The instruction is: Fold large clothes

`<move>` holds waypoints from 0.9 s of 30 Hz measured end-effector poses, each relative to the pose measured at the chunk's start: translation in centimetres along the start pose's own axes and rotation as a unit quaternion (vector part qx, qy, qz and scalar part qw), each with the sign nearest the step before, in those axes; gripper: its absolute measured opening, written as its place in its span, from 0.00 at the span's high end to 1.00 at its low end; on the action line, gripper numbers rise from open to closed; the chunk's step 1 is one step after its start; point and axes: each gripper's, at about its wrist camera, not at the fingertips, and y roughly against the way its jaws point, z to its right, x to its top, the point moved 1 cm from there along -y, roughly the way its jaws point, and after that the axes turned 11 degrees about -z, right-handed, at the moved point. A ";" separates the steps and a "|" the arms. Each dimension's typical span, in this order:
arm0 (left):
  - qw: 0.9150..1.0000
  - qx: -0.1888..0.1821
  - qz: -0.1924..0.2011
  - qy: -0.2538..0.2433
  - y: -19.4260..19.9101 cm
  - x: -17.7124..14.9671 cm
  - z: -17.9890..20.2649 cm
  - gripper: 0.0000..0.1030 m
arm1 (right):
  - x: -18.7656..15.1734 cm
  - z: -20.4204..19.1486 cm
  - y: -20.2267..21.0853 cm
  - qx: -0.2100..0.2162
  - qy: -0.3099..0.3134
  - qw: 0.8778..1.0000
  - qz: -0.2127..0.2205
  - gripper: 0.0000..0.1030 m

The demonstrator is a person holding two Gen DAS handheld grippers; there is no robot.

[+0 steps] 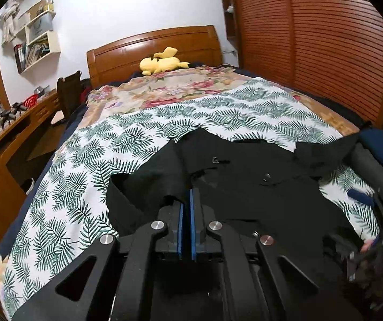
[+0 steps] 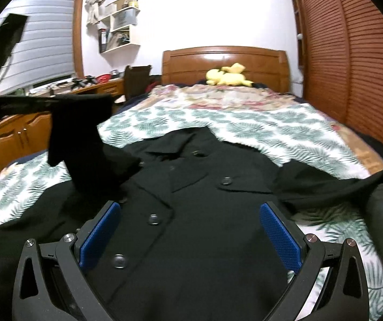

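A large black buttoned coat lies front up on the bed's leaf-print sheet. It also shows in the left wrist view. My left gripper is shut on the coat's left sleeve and holds it raised. In the right wrist view that lifted sleeve hangs from the left gripper above the coat's left side. My right gripper is open, its blue pads spread above the coat's buttoned front. It shows blurred at the right edge of the left wrist view.
A yellow plush toy lies by the wooden headboard. A floral blanket covers the far bed. A wooden desk and chair stand to the left. A slatted wardrobe is on the right.
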 end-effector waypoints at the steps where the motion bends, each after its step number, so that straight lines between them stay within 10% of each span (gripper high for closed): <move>1: 1.000 0.003 0.002 -0.005 0.2 -0.3 0.4 0.96 | 0.0 -0.1 0.0 -0.003 -0.001 1.000 -0.001 0.00; 9: 1.000 -0.001 -0.020 -0.016 1.2 -2.5 1.6 0.91 | 0.0 -1.5 -0.3 -0.007 0.000 1.000 -0.006 0.00; 16: 1.000 -0.018 0.000 -0.015 3.0 -6.7 2.0 0.39 | 0.6 -1.5 0.3 0.012 0.001 1.000 -0.010 0.00; 27: 0.999 -0.011 -0.007 0.045 4.5 -13.1 -2.7 0.37 | 1.6 -2.9 -0.8 0.061 0.020 0.997 -0.039 0.04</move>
